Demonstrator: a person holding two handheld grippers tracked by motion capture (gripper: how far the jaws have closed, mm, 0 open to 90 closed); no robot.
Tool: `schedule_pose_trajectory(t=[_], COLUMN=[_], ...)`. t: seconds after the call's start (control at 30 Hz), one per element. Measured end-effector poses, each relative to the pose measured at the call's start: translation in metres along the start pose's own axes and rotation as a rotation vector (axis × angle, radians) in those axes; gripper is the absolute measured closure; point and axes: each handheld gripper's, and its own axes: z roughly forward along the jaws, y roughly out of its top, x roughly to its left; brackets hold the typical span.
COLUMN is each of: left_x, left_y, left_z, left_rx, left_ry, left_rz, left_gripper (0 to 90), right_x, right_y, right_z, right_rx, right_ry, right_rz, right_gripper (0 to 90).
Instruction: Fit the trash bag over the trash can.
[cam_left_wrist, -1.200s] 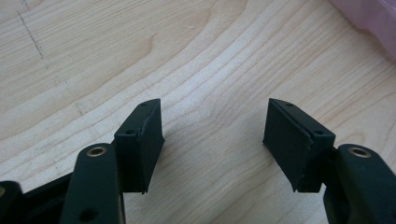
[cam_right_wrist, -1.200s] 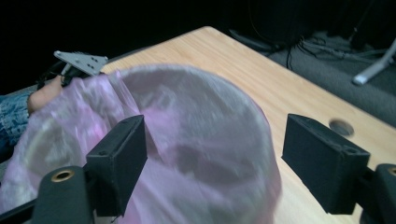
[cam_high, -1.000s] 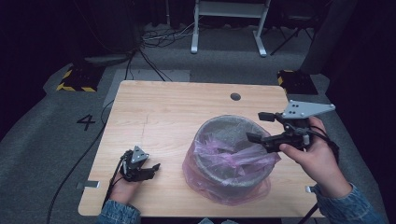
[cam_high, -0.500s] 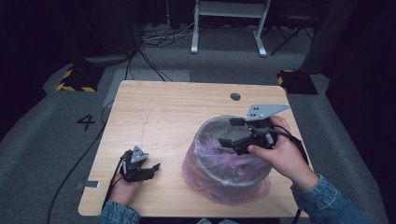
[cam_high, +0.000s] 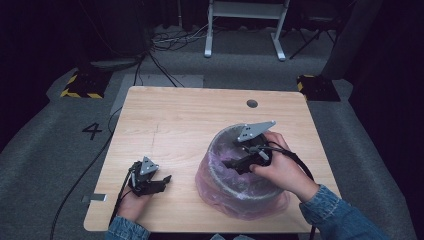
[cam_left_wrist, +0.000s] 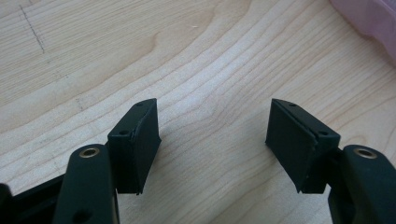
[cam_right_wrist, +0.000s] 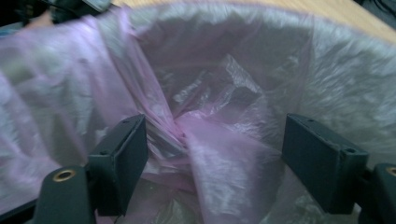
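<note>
A round grey bin (cam_high: 214, 156) lined with a thin pink plastic bag (cam_high: 235, 201) stands at the front right of the wooden table (cam_high: 175, 120). My right gripper (cam_high: 234, 154) reaches into the bin's mouth from the right, jaws open. In the right gripper view a crumpled fold of the bag (cam_right_wrist: 205, 154) lies between the open jaws (cam_right_wrist: 215, 135), and the pads do not press on it. My left gripper (cam_high: 159, 182) rests low over the table at the front left, open with bare wood between its jaws (cam_left_wrist: 212, 121). A corner of the pink bag (cam_left_wrist: 369, 18) shows beyond it.
A round cable hole (cam_high: 252, 103) sits near the table's far edge. Around the table lie grey carpet marked with a 4 (cam_high: 92, 131), two yellow-and-black striped blocks (cam_high: 80, 85), a white stand (cam_high: 245, 30) and a cable (cam_high: 85, 170) trailing off the left edge.
My right gripper has moved left and down, from beside the bin's right rim into its mouth. The left gripper has stayed where it was.
</note>
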Motion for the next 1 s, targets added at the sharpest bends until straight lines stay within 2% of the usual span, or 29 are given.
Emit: schedule_pose_trajectory(t=[0.1,0.17,0.23,0.3,0.57,0.73,1.0], left_x=[0.000,0.000,0.000,0.000,0.000,0.000,0.000], left_y=[0.000,0.000,0.000,0.000,0.000,0.001,0.001], left_z=[0.000,0.000,0.000,0.000,0.000,0.001,0.001], left_rx=[0.001,0.001,0.003,0.003,0.002,0.003,0.004], left_ry=[-0.002,-0.001,-0.001,0.000,-0.001,-0.002,-0.002], left_rz=[-0.003,-0.004,0.001,0.001,0.001,0.000,0.002], left_gripper=[34.4,34.2,33.9,33.9,33.8,33.4,32.7], right_x=[-0.001,-0.002,-0.003,-0.004,-0.007,-0.009,-0.011], right_y=[-0.003,-0.005,-0.007,-0.009,-0.014,-0.019,-0.021], right_z=[0.008,0.013,0.019,0.023,0.038,0.046,0.057], right_rx=[0.024,0.046,0.072,0.096,0.186,0.247,0.314], right_ry=[-0.012,0.013,0.029,0.032,-0.003,-0.012,-0.023], right_rz=[0.002,-0.023,-0.013,-0.006,-0.007,0.027,0.006], right_gripper=[23.3,27.9,29.1,27.9,24.5,20.5,17.3])
